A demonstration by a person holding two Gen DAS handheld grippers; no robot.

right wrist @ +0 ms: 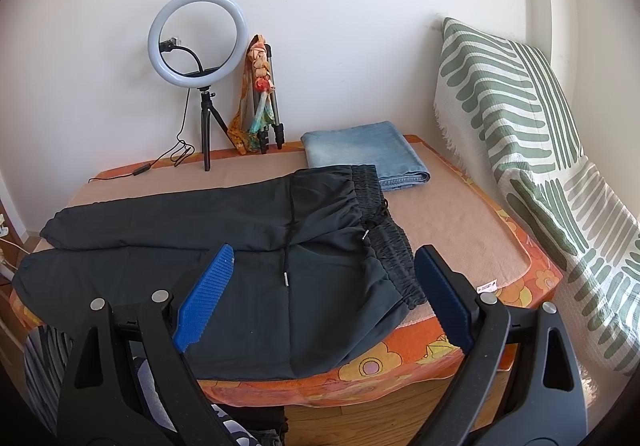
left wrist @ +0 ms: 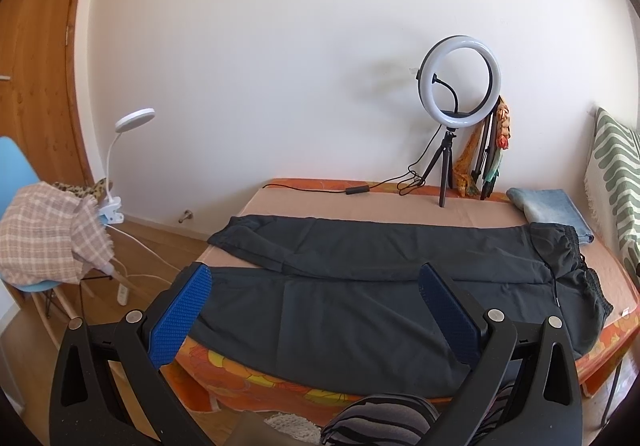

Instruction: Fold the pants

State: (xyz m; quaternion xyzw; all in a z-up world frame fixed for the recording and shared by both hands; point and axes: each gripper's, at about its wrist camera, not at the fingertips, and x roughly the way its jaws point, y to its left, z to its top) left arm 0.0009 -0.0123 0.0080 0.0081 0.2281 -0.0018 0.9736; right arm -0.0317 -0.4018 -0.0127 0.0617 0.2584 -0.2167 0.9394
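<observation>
1. Both sets of fingers are spread wide and empty: the left gripper hovers above the leg end of the pants, the right gripper above the waist end, and neither touches cloth.

2. Pants lie flat and full length across the table, waistband to the right, cuffs to the left, the near edge hanging a little over the front of the orange cover.

3. Look at the legs: they lie side by side, one nearer, one farther, with a seam line between them. No lengthwise fold yet, as far as I can judge; this is the laid-out start position.

4. The drawstring trails loose over the front of the pants, metal tip showing. It could get trapped or dangle out once the folding begins.

5. So, progress: spreading is done, folding has not begun. Left to do, by my reckoning: bring one leg over the other, then fold the length down into a compact stack.

6. Folded jeans sit at the back right, just touching the waistband corner, and a ring light stands at the back edge, well apart from the pants.

7. Both grippers look well placed for pinching the near edge, left toward the cuff, right toward the waist.
</observation>
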